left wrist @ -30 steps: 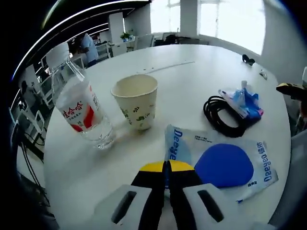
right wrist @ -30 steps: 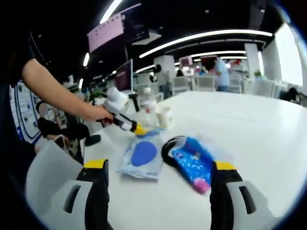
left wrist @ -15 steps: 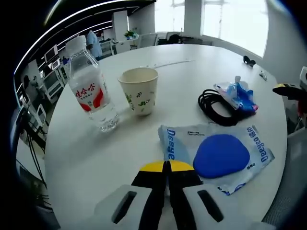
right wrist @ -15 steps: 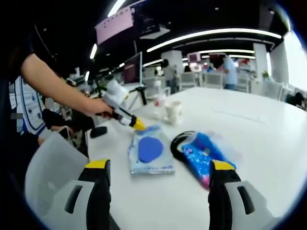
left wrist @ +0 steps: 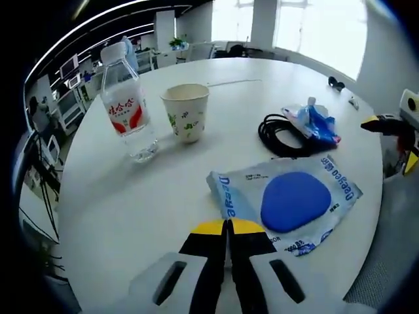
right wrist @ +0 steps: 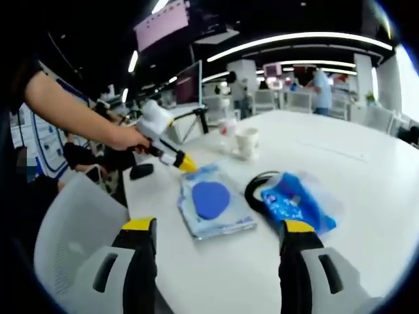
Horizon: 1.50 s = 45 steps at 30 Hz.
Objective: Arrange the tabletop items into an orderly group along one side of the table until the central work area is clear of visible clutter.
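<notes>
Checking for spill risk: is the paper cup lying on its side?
No, the paper cup stands upright beside the water bottle.

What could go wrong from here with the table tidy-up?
The Deeyeo packet lies flat near the table edge; a push from the shut left tongs may slide it off. The coiled cable lies under the blue pouch and could drag it. The bottle may tip against the paper cup.

Open-plan office: desks (right wrist: 288,99), monitors (right wrist: 186,85)
</notes>
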Tool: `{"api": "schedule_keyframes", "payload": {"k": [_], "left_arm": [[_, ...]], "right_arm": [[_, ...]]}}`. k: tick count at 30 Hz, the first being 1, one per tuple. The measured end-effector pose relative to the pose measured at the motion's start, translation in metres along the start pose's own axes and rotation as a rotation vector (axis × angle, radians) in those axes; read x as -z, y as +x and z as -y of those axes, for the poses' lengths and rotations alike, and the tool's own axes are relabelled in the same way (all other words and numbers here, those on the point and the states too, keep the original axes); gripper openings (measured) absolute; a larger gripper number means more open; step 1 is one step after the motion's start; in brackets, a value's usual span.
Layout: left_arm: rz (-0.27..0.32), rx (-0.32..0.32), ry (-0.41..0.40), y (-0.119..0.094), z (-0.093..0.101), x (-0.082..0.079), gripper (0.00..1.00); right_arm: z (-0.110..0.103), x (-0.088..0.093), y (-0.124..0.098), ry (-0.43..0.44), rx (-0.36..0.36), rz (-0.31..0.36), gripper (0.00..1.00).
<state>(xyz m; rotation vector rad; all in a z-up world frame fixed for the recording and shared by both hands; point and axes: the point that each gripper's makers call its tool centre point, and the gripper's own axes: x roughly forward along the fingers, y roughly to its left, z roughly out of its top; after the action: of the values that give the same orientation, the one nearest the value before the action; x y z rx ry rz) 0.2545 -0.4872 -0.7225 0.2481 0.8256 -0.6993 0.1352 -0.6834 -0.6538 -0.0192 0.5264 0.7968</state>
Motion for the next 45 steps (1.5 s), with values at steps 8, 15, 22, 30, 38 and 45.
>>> {"api": "schedule_keyframes", "payload": {"k": [8, 15, 22, 30, 38, 45], "left_arm": [[-0.012, 0.024, 0.024, -0.007, 0.014, 0.010, 0.00], [-0.013, 0.028, 0.023, -0.010, 0.020, 0.015, 0.00], [-0.010, 0.029, 0.074, -0.010, 0.029, 0.019, 0.00], [-0.001, 0.036, 0.059, -0.011, 0.042, 0.021, 0.00], [-0.005, 0.033, 0.023, -0.012, 0.049, 0.028, 0.01], [-0.055, 0.020, 0.094, -0.008, 0.055, 0.035, 0.08]], "right_arm": [[-0.005, 0.006, 0.005, -0.004, -0.027, -0.032, 0.65], [0.000, 0.011, 0.007, -0.022, -0.014, -0.063, 0.59], [0.007, 0.025, 0.009, -0.042, -0.001, -0.123, 0.48], [0.015, 0.042, 0.013, 0.050, 0.009, -0.204, 0.29], [0.013, 0.061, 0.017, 0.091, 0.003, -0.272, 0.23], [0.009, 0.074, 0.023, 0.100, -0.018, -0.323, 0.22]]}}
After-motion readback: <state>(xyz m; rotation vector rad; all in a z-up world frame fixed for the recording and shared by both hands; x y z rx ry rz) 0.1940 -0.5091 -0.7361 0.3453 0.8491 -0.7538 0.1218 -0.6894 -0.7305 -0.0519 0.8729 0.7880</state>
